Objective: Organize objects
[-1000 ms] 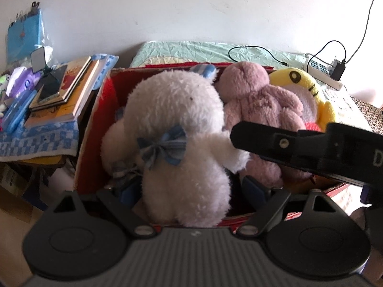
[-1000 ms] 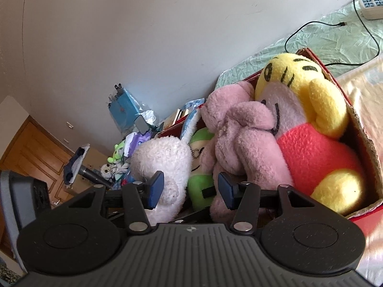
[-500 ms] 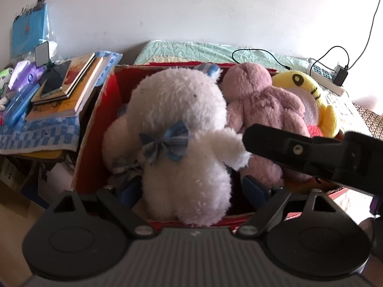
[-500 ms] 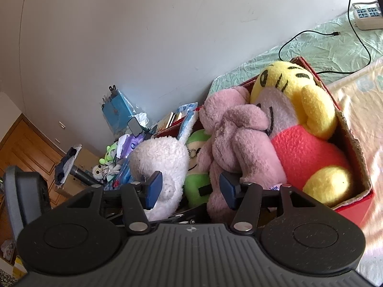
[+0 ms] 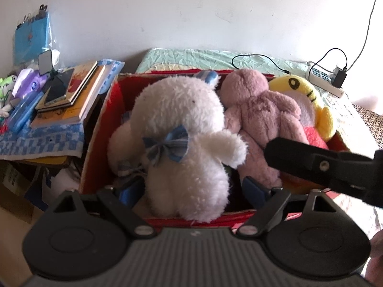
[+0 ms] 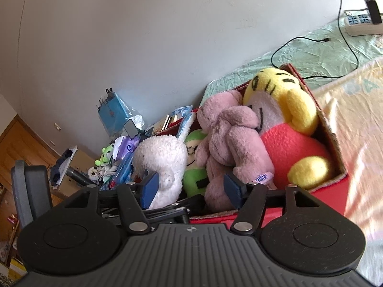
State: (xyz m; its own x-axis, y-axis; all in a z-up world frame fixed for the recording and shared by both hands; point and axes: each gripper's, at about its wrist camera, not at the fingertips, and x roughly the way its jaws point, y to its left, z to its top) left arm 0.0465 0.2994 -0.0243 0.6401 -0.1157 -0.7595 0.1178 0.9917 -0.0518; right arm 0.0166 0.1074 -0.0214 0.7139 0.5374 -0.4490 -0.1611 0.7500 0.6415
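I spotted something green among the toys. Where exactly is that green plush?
In the right wrist view, the green plush sits low inside the red box, wedged between the white plush on its left and the pink plush on its right.

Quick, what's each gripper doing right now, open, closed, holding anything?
Left gripper: open, its fingers either side of the white plush toy, not clamped on it.
Right gripper: open, holding nothing, in front of the red box.

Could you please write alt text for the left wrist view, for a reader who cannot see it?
A fluffy white plush toy with a blue bow sits in a red cardboard box, between the open left gripper fingers. Beside it sit a pink plush toy and a yellow plush toy; the right gripper crosses from the right.
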